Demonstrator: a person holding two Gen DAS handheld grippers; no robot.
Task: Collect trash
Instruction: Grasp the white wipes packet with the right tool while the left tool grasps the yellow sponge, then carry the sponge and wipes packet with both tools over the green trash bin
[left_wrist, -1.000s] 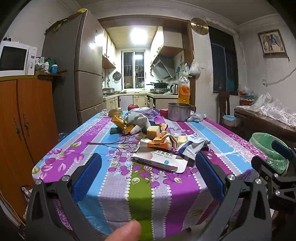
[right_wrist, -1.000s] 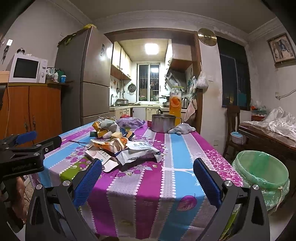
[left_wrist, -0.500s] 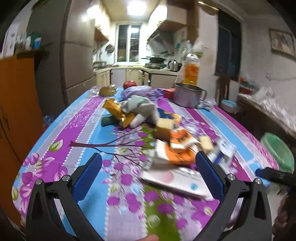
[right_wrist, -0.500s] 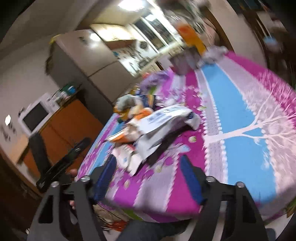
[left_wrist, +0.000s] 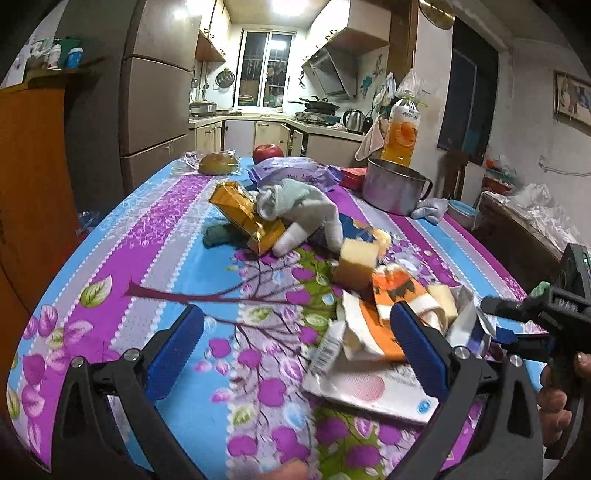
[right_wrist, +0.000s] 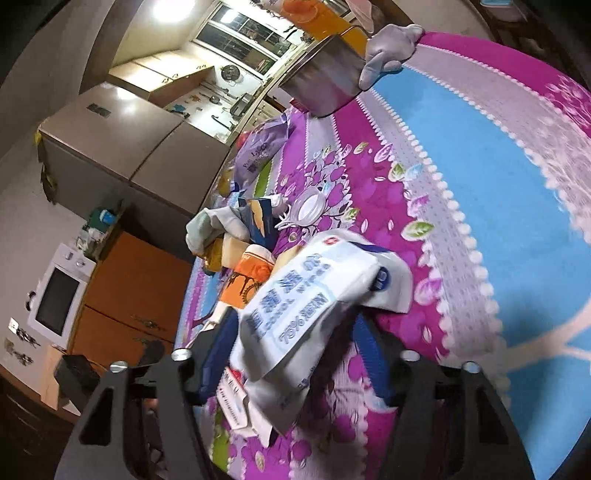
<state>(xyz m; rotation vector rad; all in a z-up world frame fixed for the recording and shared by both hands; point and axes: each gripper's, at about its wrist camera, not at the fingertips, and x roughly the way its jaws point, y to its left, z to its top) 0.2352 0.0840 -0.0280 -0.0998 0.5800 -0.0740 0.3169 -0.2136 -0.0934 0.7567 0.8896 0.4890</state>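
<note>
A heap of trash lies on the flowered tablecloth (left_wrist: 155, 266): a white wipes packet (right_wrist: 310, 295), an orange and white carton (left_wrist: 376, 328), a flat white tissue pack (left_wrist: 369, 391), a gold wrapper (left_wrist: 243, 218) and a grey glove (left_wrist: 303, 206). My left gripper (left_wrist: 295, 347) is open above the table's near edge, its right finger by the orange carton. My right gripper (right_wrist: 295, 354), rolled sideways, has its blue fingers on either side of the wipes packet with gaps showing; it also shows in the left wrist view (left_wrist: 524, 321).
A steel pot (left_wrist: 395, 188), a juice bottle (left_wrist: 402, 129), a purple bag (left_wrist: 295, 173), a red apple (left_wrist: 267, 151) and a bread roll (left_wrist: 218, 162) stand at the table's far end. A fridge (left_wrist: 155, 110) and wooden cabinet (left_wrist: 33, 184) are on the left.
Both grippers have moved forward over the table toward the trash heap. My right gripper has rolled sideways and narrowed around the wipes packet. The left one stayed open.
</note>
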